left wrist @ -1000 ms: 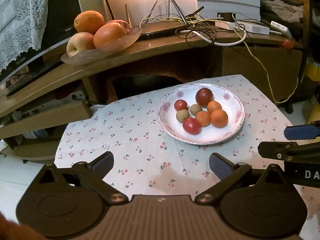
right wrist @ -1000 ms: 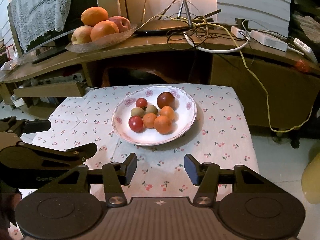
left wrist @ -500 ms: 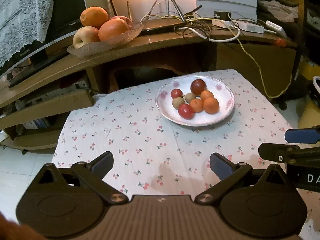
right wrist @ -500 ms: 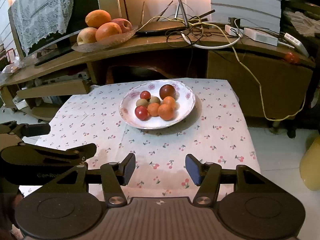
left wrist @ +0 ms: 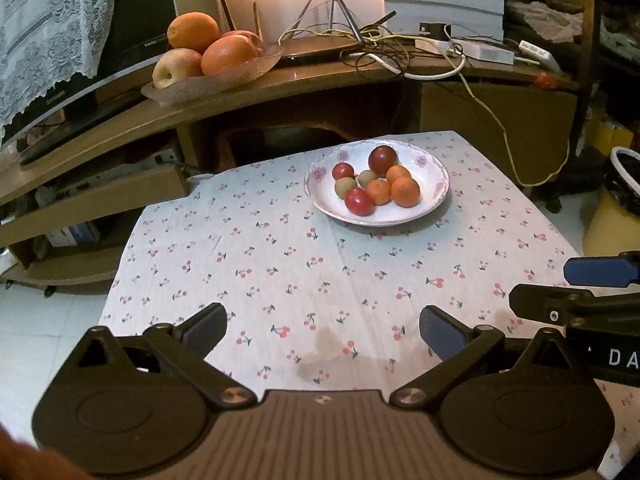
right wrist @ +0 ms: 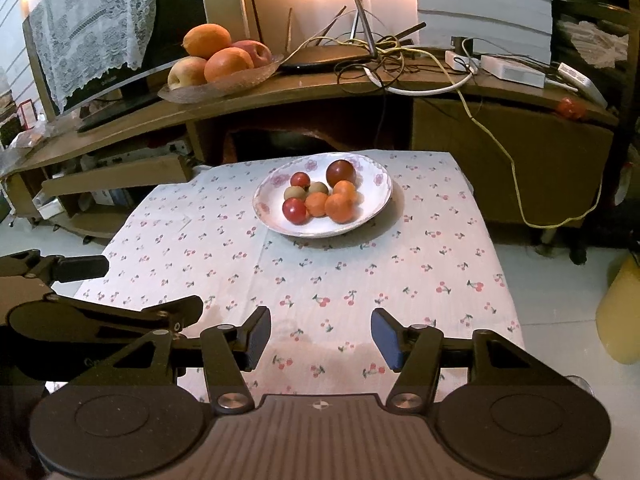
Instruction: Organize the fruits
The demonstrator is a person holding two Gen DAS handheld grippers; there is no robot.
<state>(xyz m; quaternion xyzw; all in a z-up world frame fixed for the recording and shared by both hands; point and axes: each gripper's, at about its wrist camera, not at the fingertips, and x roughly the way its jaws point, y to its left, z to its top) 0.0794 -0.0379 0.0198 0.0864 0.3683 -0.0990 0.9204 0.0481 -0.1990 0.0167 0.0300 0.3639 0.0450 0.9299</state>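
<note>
A tabletop (right wrist: 400, 280) under a cherry-print cloth is filling most of both views, with a long wooden shelf unit (right wrist: 320, 92) running behind it at the far side. On that shelf, far left, a glass dish (right wrist: 224, 84) is holding large oranges and apples, and a tangle of cables (right wrist: 380, 60) is lying to its right.

Toward the far middle of the tabletop a white floral plate (right wrist: 372, 204) is sitting, and the small fruits are clustered inside it: a dark plum (right wrist: 341, 173) at the far side, three small oranges (right wrist: 339, 208) on the right, two red cherry tomatoes (right wrist: 295, 211) on the left, and two brownish round fruits (right wrist: 293, 193) between them.

The left hand-held gripper (left wrist: 322, 328) is hovering over the near edge with its jaws spread wide and nothing between them. The right hand-held gripper (right wrist: 320, 336) is likewise hanging open and empty, just beside the left one, well apart from the plate.

No fruit is being gripped, so this looks like an approach step or a pause between picks. The next move probably calls for one gripper reaching forward to the plate and straddling a single fruit on the cluster's edge, closing gently so that the round neighbours are not being knocked.
</note>
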